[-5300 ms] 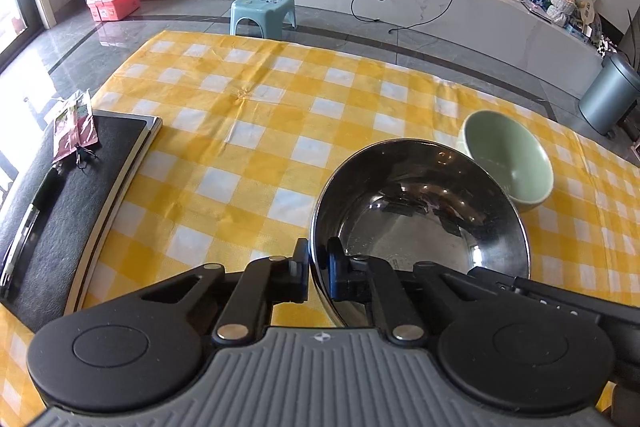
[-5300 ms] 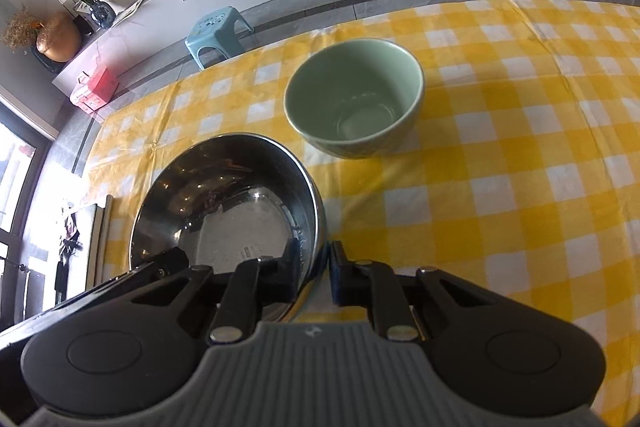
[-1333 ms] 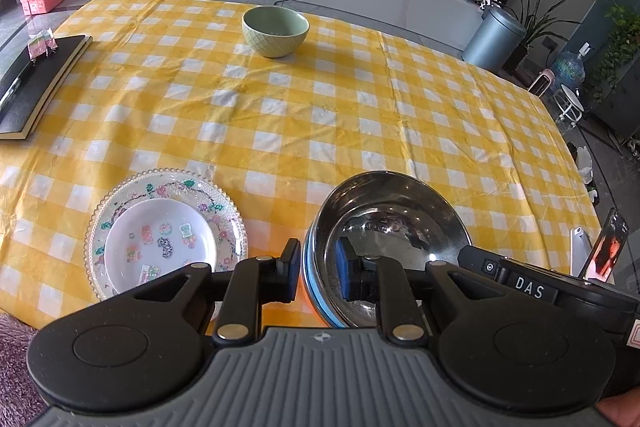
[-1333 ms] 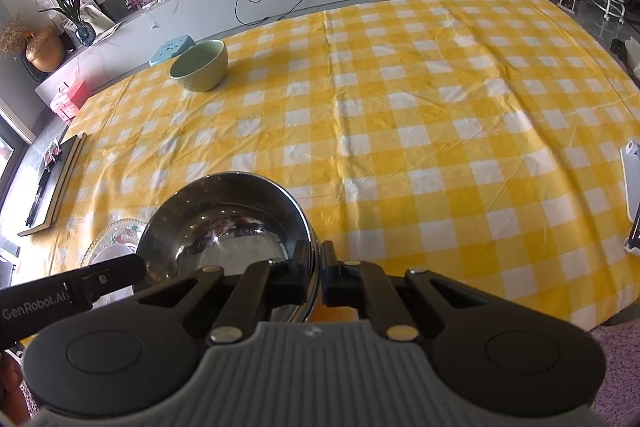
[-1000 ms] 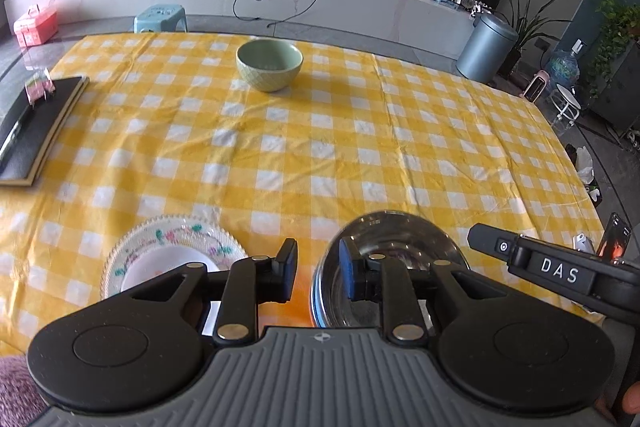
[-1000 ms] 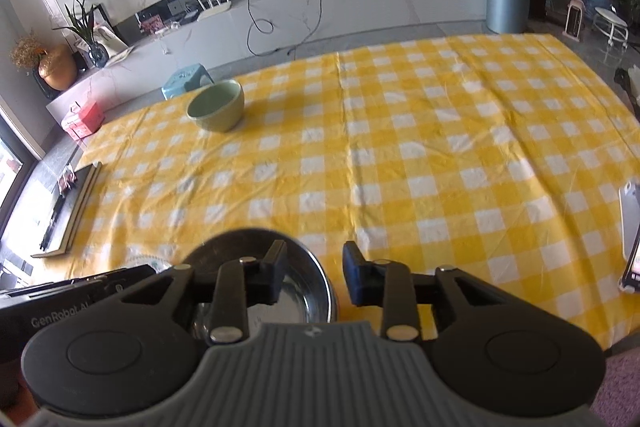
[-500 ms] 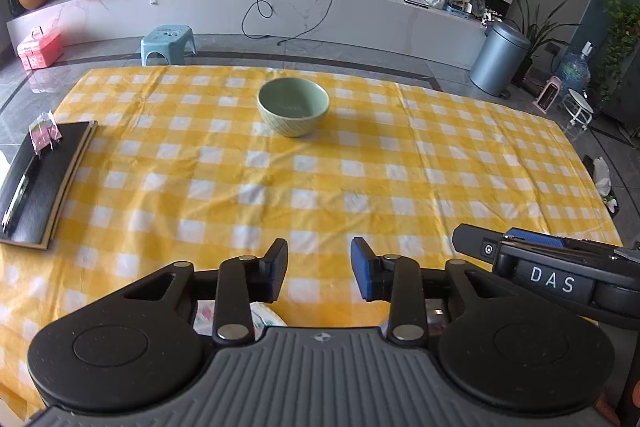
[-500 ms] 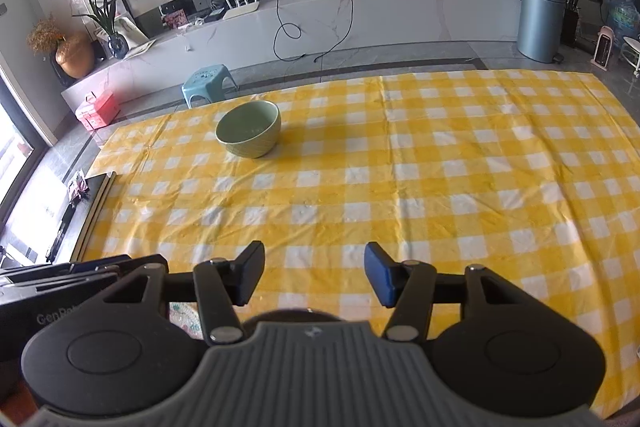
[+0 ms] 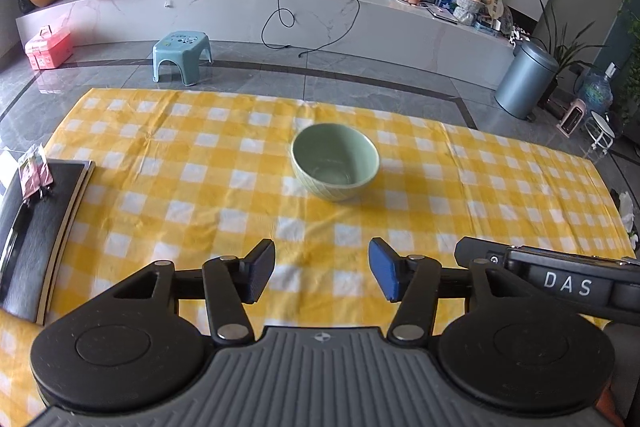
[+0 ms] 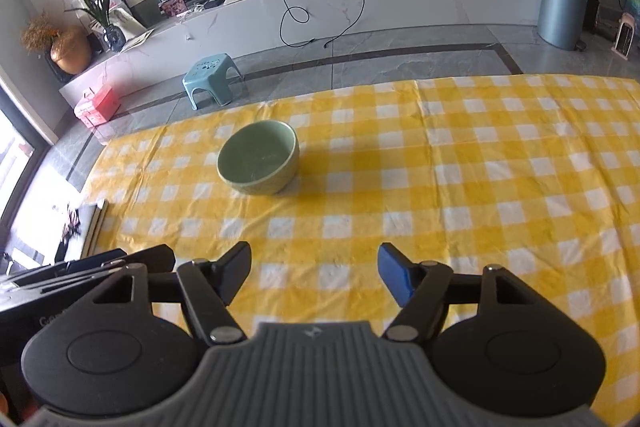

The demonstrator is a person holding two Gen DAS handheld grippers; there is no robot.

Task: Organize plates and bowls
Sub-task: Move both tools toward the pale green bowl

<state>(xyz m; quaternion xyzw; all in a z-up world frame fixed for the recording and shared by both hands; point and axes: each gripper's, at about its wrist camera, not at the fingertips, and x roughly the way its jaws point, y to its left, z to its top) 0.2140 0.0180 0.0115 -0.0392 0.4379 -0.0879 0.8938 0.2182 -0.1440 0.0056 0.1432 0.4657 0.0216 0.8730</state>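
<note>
Green bowl (image 9: 335, 161) sits upright on the yellow-checked counter (image 9: 168, 163), well ahead at twelve o'clock of our left gripper (image 9: 322, 275). From our right gripper (image 10: 314, 277) it lies toward eleven o'clock. Both grippers gape wide and hold nothing, and we judge the left better lined up.

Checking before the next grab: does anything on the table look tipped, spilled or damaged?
Nothing stands out. The green bowl sits upright and empty on the checked tablecloth, which shows only light creases. Both the left gripper and the right gripper are open and hold nothing.
</note>
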